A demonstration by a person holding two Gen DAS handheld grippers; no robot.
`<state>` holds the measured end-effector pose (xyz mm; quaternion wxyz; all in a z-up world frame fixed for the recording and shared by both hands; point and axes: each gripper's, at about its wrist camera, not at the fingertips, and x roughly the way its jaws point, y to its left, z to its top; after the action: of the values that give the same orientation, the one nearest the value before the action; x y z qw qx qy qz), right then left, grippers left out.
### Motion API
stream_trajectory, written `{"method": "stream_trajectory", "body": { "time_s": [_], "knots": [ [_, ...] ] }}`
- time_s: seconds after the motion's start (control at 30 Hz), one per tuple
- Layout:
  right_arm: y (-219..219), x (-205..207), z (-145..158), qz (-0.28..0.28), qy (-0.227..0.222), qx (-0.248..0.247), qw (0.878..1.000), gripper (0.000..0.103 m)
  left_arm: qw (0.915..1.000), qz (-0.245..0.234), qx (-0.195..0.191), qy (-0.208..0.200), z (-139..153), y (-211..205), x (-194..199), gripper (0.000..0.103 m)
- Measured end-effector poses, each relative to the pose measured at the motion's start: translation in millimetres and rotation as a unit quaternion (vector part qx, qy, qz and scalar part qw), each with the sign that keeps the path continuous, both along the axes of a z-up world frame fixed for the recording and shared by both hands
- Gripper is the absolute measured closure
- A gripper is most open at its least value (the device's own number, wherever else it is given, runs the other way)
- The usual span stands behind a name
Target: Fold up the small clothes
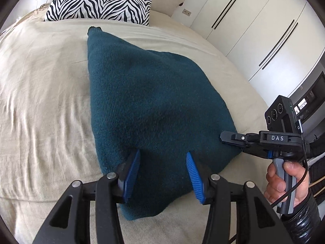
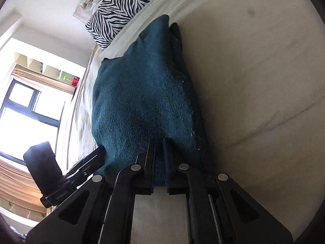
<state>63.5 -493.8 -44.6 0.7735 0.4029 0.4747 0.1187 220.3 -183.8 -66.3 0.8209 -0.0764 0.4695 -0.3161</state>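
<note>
In the left wrist view a dark teal knit garment (image 1: 154,109) fills the centre of the frame, lying on the beige bed (image 1: 40,101) with one narrow end running toward the zebra-print pillow (image 1: 97,2) at the top. The left gripper (image 1: 162,158) has its blue-padded fingers (image 1: 132,170) spread wide over the near edge of the cloth, holding nothing, while at the right edge of the frame the right gripper (image 1: 231,139) reaches in sideways to the garment's near right corner. In the right wrist view, which is rolled sideways, the right gripper (image 2: 159,142) has its fingers drawn narrow on a fold of the garment (image 2: 142,93) at lower centre — a pinch, it seems. The left gripper (image 2: 89,162) shows at lower left, just beside the cloth's edge. The step looks like taking hold of the near hem for a fold; next the left fingers would need to close on their corner, then both lift and carry the edge toward the pillow end.
</note>
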Motion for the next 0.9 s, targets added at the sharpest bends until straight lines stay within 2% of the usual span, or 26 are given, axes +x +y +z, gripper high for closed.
{"method": "stream_trajectory", "body": {
  "time_s": [0.13, 0.2, 0.23, 0.27, 0.3, 0.4, 0.5, 0.6, 0.67, 0.73, 0.8, 0.87, 0.9],
  "knots": [
    [-4.6, -8.5, 32.7, 0.002, -0.041, -0.016, 0.999, 0.094, 0.9994, 0.015, -0.032, -0.003, 21.7, 13.1, 4.1, 0.052],
    [-12.8, -9.0, 49.6, -0.009, -0.063, -0.025, 0.998, 0.076, 0.9973, 0.034, -0.057, -0.029, 37.3, 25.2, 4.5, 0.04],
    [-19.3, -7.7, 56.6, -0.021, -0.07, -0.033, 0.997, 0.049, 0.9959, 0.048, -0.068, -0.036, 41.3, 31.6, 6.9, 0.027],
    [-24.3, -5.2, 61.3, -0.037, -0.073, -0.042, 0.996, 0.024, 0.9948, 0.059, -0.077, -0.032, 41.7, 36.6, 12.0, 0.021],
    [-29.2, -1.0, 64.8, -0.049, -0.076, -0.049, 0.995, 0.022, 0.9945, 0.063, -0.081, -0.022, 38.8, 40.2, 19.1, 0.021],
    [-46.9, 25.1, 54.4, -0.041, -0.056, -0.02, 0.997, 0.022, 0.9919, 0.076, -0.097, 0.028, 18.2, 52.4, 39.5, 0.021],
    [-59.1, 46.7, 27.9, -0.042, -0.024, 0.021, 0.999, 0.024, 0.9821, 0.087, -0.138, 0.095, -4.5, 64.4, 57.8, 0.021],
    [-55.9, 73.4, 6.4, -0.03, -0.003, 0.033, 0.999, 0.027, 0.9777, 0.083, -0.148, 0.124, -17.8, 64.1, 68.5, 0.021],
    [-46.7, 91.2, 0.0, -0.009, 0.0, 0.032, 0.999, 0.035, 0.9766, 0.077, -0.151, 0.131, -19.7, 58.9, 77.8, 0.021],
    [-38.0, 106.7, -4.7, 0.005, 0.013, 0.025, 1.0, 0.039, 0.9748, 0.073, -0.156, 0.141, -20.2, 50.6, 89.7, 0.021],
    [-28.1, 122.0, -6.5, 0.017, 0.026, 0.011, 0.999, 0.046, 0.9737, 0.073, -0.151, 0.154, -22.9, 42.0, 101.7, 0.026],
    [-19.9, 135.0, -7.8, 0.03, 0.044, -0.013, 0.998, 0.062, 0.9752, 0.077, -0.133, 0.16, -25.2, 34.5, 108.4, 0.034],
    [-15.9, 139.9, -7.6, 0.034, 0.051, -0.031, 0.998, 0.066, 0.9765, 0.078, -0.124, 0.158, -25.8, 31.9, 109.2, 0.037]
  ]
}}
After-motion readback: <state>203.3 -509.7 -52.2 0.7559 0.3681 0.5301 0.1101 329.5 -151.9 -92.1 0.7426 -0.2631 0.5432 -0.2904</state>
